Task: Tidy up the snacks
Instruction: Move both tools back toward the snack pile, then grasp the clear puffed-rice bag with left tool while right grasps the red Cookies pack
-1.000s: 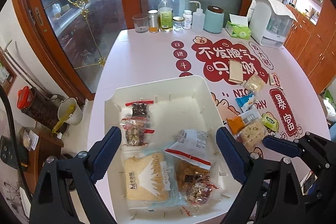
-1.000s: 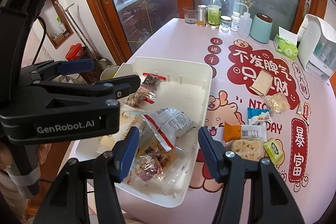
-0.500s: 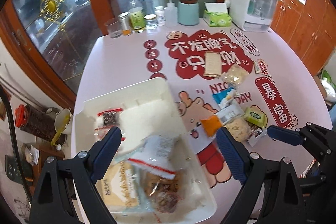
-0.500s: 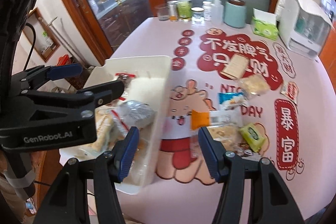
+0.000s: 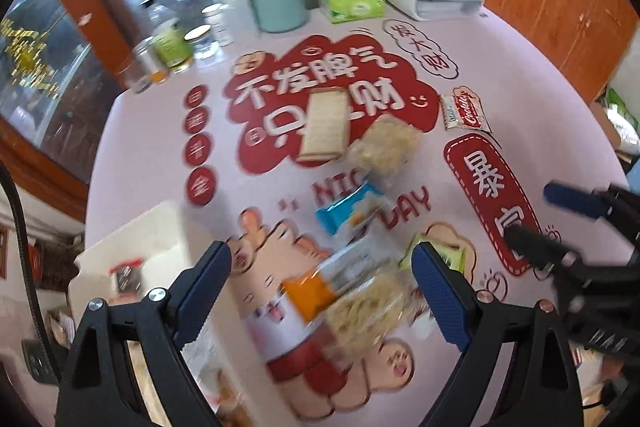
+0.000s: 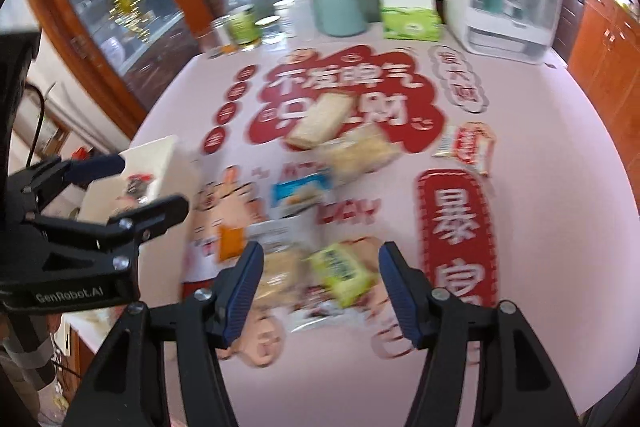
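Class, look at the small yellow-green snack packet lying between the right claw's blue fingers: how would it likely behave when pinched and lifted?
The small yellow-green snack packet looks like a thin, puffy film pouch, so it probably dents and feels light. Its glossy wrapper may slip between pads. It lies flat among other packets on the pink printed table, so it should not roll, though neighbours may shift.

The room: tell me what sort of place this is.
Most likely a home dining room or kitchen. A table with a printed cartoon cover holds loose snacks, a tissue box and bottles stand at its far edge, and wooden cabinets line the wall.
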